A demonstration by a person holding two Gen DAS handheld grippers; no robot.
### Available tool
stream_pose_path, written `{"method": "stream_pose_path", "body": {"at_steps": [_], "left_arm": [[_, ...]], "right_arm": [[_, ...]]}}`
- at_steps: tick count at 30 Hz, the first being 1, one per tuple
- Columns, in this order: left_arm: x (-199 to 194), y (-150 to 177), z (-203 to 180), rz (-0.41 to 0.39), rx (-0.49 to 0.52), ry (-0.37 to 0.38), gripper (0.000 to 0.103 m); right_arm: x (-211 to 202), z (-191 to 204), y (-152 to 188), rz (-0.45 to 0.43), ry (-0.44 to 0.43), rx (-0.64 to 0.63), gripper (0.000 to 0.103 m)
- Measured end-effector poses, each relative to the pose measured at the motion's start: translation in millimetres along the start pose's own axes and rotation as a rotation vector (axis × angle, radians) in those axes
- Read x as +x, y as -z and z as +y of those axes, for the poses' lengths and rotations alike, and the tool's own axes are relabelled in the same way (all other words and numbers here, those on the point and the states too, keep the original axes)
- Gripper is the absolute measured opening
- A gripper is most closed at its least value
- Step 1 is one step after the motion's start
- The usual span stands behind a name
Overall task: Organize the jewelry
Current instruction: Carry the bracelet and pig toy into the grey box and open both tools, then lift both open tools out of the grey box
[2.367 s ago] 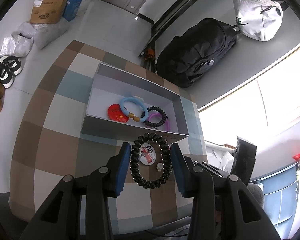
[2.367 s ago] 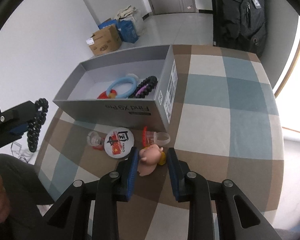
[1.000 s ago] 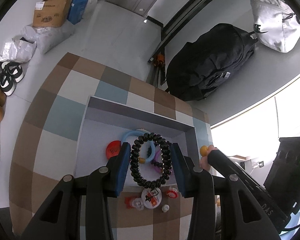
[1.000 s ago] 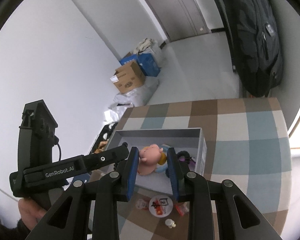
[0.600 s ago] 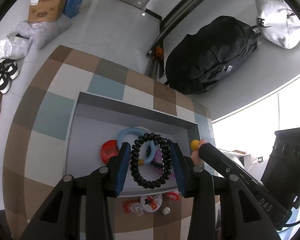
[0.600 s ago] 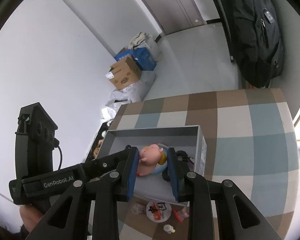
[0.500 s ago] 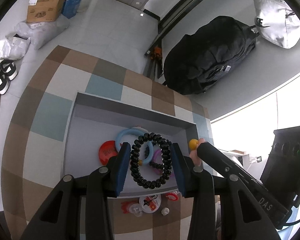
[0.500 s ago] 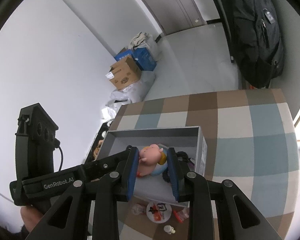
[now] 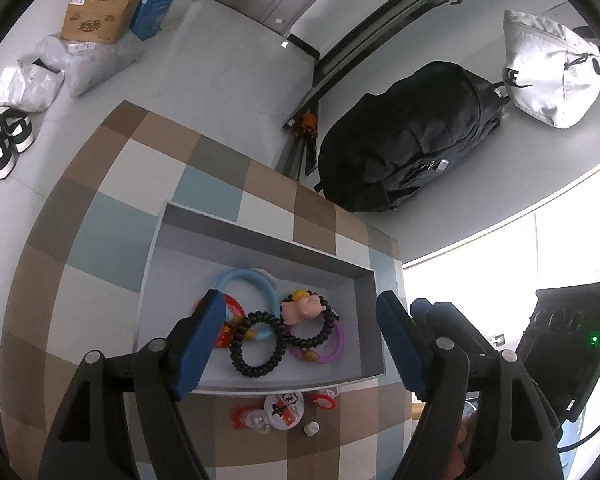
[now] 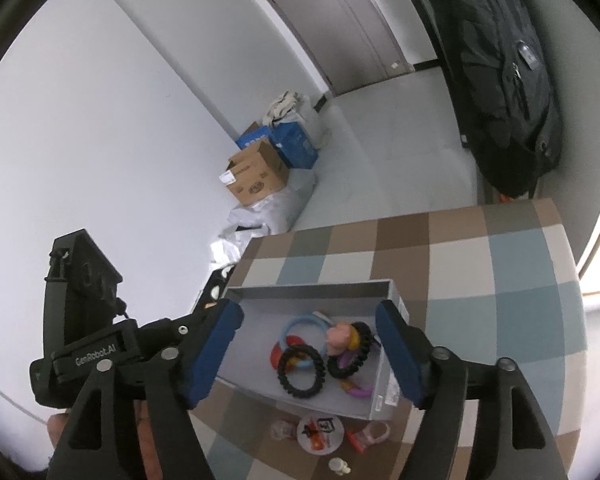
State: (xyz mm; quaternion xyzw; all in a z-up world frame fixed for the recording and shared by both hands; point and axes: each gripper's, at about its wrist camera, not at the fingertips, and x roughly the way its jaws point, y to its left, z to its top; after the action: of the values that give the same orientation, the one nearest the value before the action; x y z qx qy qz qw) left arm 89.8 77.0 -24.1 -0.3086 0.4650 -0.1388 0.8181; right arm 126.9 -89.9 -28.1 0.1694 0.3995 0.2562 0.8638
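Grey box [image 9: 260, 236]; black bead bracelet [image 9: 256, 343] — brown-blue-cream checked tablecloth [image 9: 112, 200].

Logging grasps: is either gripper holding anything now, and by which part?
Nothing. The left gripper and right gripper are both open and empty; the black bracelet and pig charm lie in the box.

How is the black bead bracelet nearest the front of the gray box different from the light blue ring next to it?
The black bead bracelet is a loop of separate dark round beads; the light blue ring is one smooth, pale band. The bracelet lies nearer the box's front wall, the ring farther back. The bracelet's edge overlaps the ring's lower arc, so it seems to sit partly on top. Both are round loops lying flat inside the gray box.
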Motion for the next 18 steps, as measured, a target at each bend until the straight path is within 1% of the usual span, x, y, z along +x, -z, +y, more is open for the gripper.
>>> {"method": "stream_pose_path", "body": {"at_steps": [1, 5, 9, 11, 16, 18], "left_arm": [[0, 1, -1, -0.002, 0.005, -0.01, 0.074], [-5, 3, -5, -0.023, 0.038, -0.049, 0.074], [-11, 7, -10, -0.052, 0.081, -0.088, 0.074], [-14, 11, -11, -0.063, 0.101, -0.109, 0.074], [-21, 21, -14, -0.087, 0.143, -0.149, 0.074], [-27, 26, -16, -0.093, 0.161, -0.151, 0.074]], "right_arm": [[0, -1, 0, 0.004, 0.002, 0.004, 0.074], [-4, -3, 2, 0.0, 0.015, 0.009, 0.083], [-11, -2, 6, -0.013, 0.027, -0.012, 0.087], [-16, -1, 8, -0.019, 0.031, -0.019, 0.092], [-29, 1, 14, -0.045, 0.049, -0.047, 0.097], [-34, 1, 16, -0.055, 0.055, -0.047, 0.098]]}}
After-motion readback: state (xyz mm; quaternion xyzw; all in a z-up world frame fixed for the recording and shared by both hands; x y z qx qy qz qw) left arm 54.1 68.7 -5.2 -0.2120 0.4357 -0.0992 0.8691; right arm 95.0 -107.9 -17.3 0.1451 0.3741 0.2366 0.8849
